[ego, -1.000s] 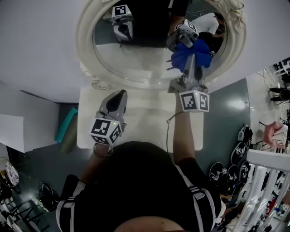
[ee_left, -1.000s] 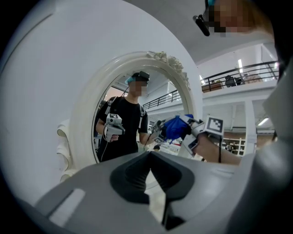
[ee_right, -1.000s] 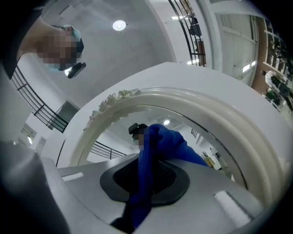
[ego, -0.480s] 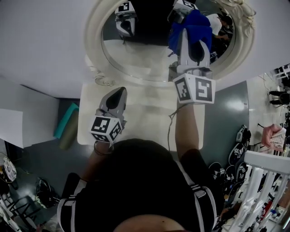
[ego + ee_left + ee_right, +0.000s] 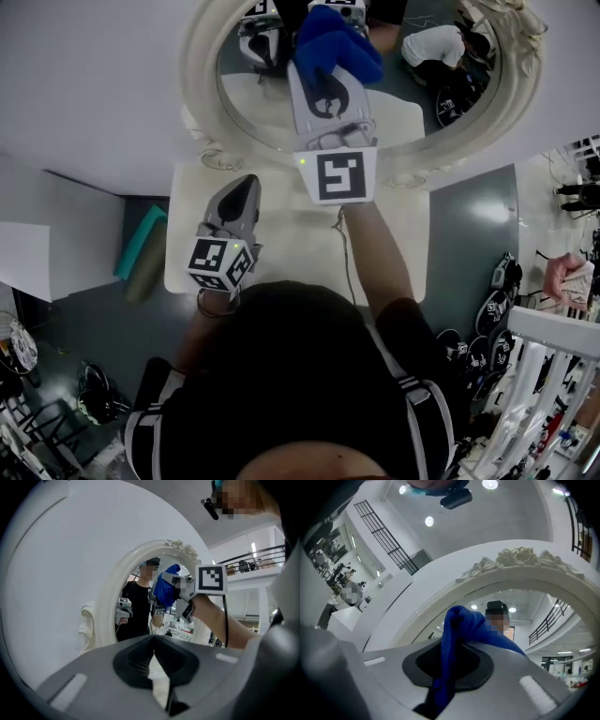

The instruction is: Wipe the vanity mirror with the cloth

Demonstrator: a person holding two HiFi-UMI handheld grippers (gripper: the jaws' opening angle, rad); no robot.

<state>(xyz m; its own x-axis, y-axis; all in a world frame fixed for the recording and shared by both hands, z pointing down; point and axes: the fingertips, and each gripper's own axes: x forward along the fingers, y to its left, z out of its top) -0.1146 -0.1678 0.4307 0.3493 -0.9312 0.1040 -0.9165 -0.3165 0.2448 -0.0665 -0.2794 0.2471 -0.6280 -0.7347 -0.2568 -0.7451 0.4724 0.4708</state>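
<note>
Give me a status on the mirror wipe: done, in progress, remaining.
Done: the blue cloth is clamped in the right hand-held gripper and is up at the vanity mirror. In hand: the cloth sits at the upper glass, apparently mid-wipe. Left: the glass shows no trace of what is covered, so assume most remains. The left hand-held gripper waits shut and empty over the table.

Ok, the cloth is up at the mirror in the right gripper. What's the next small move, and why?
Probably sweep the right gripper sideways across the mirror, toward the head view's right. Its jaws are shut on the blue cloth, which sits a little left of the mirror's middle, so more bare glass shows on that side.
</note>
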